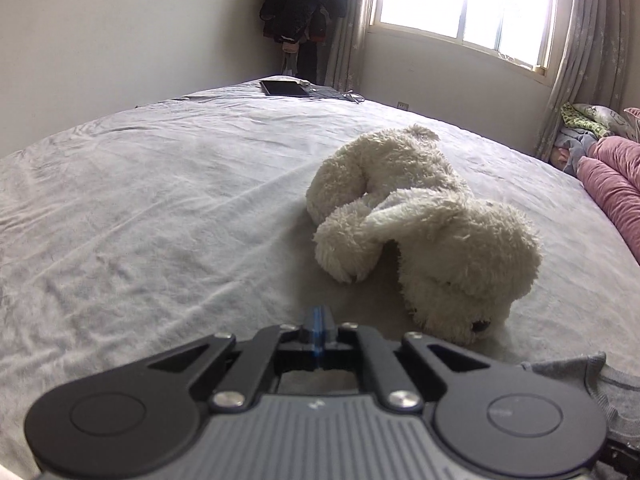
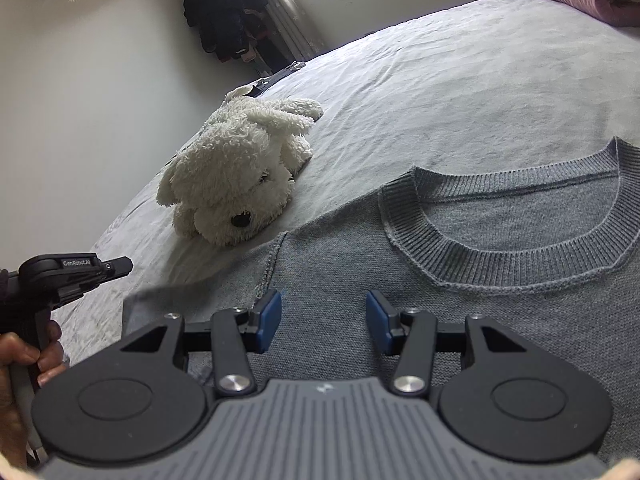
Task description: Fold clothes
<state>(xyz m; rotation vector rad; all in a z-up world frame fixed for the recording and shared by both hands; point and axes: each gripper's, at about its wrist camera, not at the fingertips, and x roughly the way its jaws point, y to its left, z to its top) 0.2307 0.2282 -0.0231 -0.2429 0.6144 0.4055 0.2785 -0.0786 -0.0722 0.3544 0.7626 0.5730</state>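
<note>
1. Here's my left gripper (image 1: 320,320), blue pads pressed flat together with nothing between them, hovering over bare sheet; from the right wrist view I see it (image 2: 120,266) side-on, carried in a hand (image 2: 24,360) at the left edge.
2. My right gripper (image 2: 324,316) stands with its jaws apart, blue fingers (image 2: 270,316) spread just above the grey knit, gripping nothing.
3. The task's thing: a grey sweater (image 2: 460,280) lying flat on the bed, ribbed round collar (image 2: 500,252) facing away from me, one shoulder seam running down towards my left finger. In the left wrist view only its edge (image 1: 600,384) shows at the lower right.
4. What's nearby: a white plush dog (image 2: 236,176) lying on its side just beyond the sweater's shoulder, black nose pointing towards me. In the left wrist view the same dog (image 1: 424,232) lies right ahead of my closed tips, a little to the right.
5. Further off on the bed, a dark tablet (image 1: 285,88) with a white cable beside it near the far corner.
6. A pink quilt (image 1: 612,184) is bundled at the right edge, with patterned fabrics piled behind it.
7. Surface: a pale grey bedsheet (image 1: 140,200), creased all over.
8. The room: white walls, a bright window (image 1: 464,0) with grey starred curtains, dark clothes (image 1: 300,0) hanging in the corner.
</note>
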